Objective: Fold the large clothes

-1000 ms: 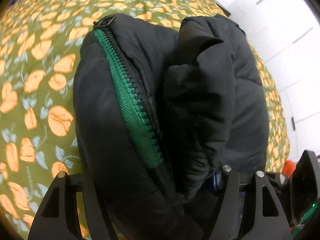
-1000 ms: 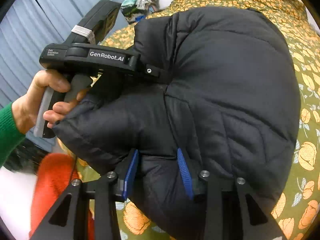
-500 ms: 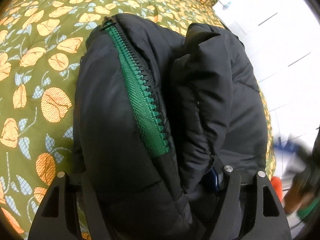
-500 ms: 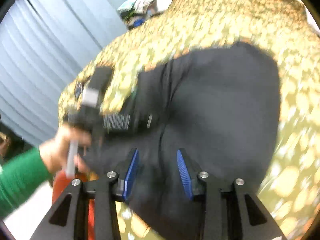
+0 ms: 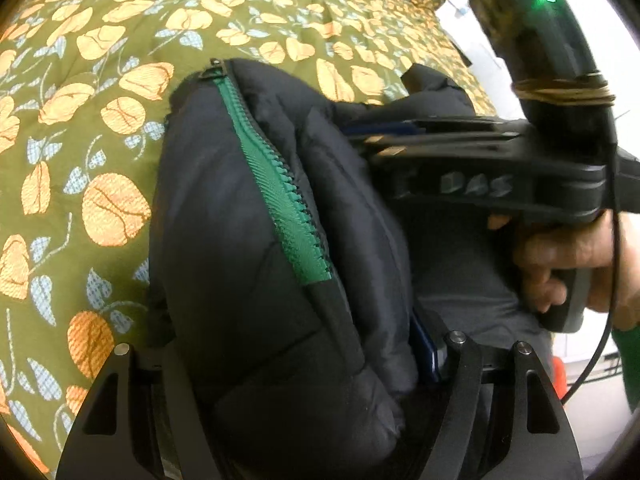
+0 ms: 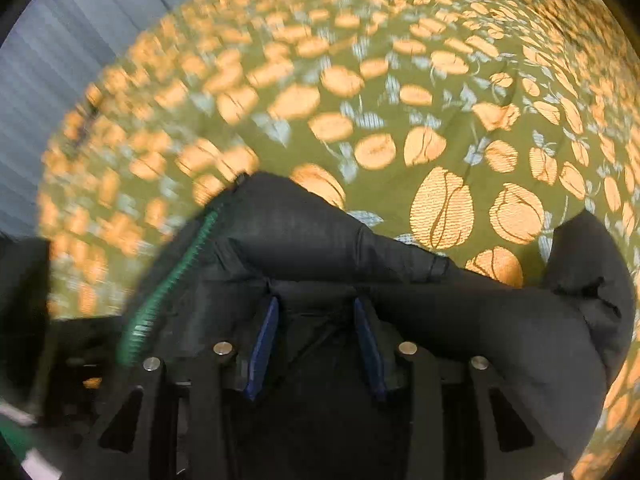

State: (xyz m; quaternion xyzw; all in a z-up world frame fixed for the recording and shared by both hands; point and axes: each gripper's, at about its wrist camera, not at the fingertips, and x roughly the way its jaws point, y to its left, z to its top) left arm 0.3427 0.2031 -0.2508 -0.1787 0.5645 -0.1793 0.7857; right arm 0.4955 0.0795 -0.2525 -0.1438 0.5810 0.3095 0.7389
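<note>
black puffer jacket (image 5: 248, 280) bunched in both tongs, on floral bedspread (image 5: 80, 120).

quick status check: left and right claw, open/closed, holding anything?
Left claw: closed on a thick fold of the black puffer jacket.
Right claw: closed on the jacket fabric bunched between its blue pads.

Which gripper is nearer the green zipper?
Left. The left gripper grips the jacket fold carrying the green zipper; the right gripper bites fabric beside it.
</note>
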